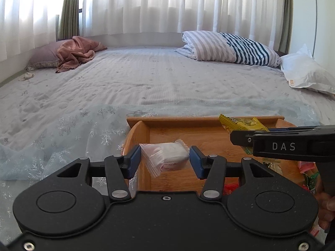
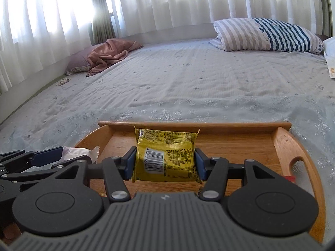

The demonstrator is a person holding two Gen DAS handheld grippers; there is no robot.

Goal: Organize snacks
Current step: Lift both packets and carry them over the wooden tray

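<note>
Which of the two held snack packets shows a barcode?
The yellow packet in the right gripper. Its black-and-white barcode faces the camera; the clear whitish packet in the left gripper shows only faint pink print.

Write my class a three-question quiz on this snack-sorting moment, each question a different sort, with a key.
1. True or false: the left tool grips a yellow packet.
2. Which does the right tool hold? A) a clear pouch B) the yellow barcoded packet C) nothing
3. Fill in: both snacks hang over the wooden ____.

Key: 1 false, it grips the clear white-filled packet; 2 B; 3 tray.
</note>
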